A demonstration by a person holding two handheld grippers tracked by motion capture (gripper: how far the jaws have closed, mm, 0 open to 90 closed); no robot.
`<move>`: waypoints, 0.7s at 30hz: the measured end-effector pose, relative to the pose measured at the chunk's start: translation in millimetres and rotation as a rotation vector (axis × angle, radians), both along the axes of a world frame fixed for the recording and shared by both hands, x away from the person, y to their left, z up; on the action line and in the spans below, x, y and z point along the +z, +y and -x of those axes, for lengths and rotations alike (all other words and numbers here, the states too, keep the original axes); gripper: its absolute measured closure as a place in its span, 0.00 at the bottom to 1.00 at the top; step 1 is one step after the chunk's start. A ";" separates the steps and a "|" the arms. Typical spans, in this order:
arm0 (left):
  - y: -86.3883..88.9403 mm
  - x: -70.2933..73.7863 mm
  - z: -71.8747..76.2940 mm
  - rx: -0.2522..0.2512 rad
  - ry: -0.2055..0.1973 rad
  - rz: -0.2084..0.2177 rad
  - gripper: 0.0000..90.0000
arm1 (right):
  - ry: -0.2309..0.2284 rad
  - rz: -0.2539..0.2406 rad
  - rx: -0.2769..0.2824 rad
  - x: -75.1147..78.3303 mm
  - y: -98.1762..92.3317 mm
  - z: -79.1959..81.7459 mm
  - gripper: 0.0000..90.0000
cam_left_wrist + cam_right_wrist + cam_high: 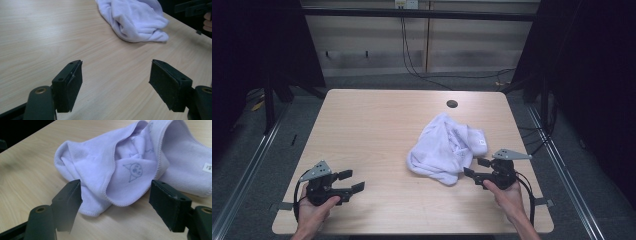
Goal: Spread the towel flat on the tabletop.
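— Where is the crumpled white fleece cloth (130, 167)?
— Just ahead of my right gripper (477, 168), jaws released. My left gripper (352, 181), jaws released, sits well apart over bare wooden table (37, 37).

A small white tag (207, 167) sits on the pale towel (105, 162); its dark marks are too blurred to read.

The crumpled towel (140, 162) is pale lavender-white, printed with a small blue outline cartoon face and carrying a white label at one edge. The tabletop (372, 130) is light wood grain with a dark round hole. Both tools, left (352, 181) and right (476, 167), are black with grey plates.
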State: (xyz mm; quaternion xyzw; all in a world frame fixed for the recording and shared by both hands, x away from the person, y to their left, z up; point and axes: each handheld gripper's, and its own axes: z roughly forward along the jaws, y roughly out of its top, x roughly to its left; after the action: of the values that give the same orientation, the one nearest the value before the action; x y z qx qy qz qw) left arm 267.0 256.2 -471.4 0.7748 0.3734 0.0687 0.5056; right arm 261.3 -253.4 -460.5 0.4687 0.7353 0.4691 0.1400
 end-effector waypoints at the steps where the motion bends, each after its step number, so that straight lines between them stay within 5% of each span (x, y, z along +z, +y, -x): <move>1: 0.0 0.0 0.0 0.000 0.000 0.000 0.30 | 0.000 0.000 0.000 0.0 0.0 0.0 0.29; 7: -3.4 -3.6 -6.2 0.019 0.019 -0.016 0.31 | -0.011 0.030 0.012 10.4 -3.9 -17.2 0.33; 11: -5.6 3.0 -2.6 0.043 0.019 0.028 0.29 | -0.011 0.082 0.044 12.2 -1.9 -39.1 0.31; 13: -11.8 8.7 -2.8 0.047 -0.013 0.027 0.28 | 0.021 0.085 0.086 7.3 2.8 -62.3 0.29; 18: -16.4 13.3 -13.6 0.015 -0.043 -0.005 0.26 | 0.024 0.077 0.078 -0.8 7.5 -86.1 0.30; 21: -21.0 11.3 -19.7 -0.001 -0.050 -0.030 0.26 | 0.068 0.150 0.071 -15.7 11.0 -109.4 0.29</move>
State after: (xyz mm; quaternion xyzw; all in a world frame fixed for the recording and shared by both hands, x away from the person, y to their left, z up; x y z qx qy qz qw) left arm 286.8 235.2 -460.1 0.7804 0.3592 0.0935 0.5032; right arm 370.7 -242.4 -476.2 0.4464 0.7888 0.4010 0.1329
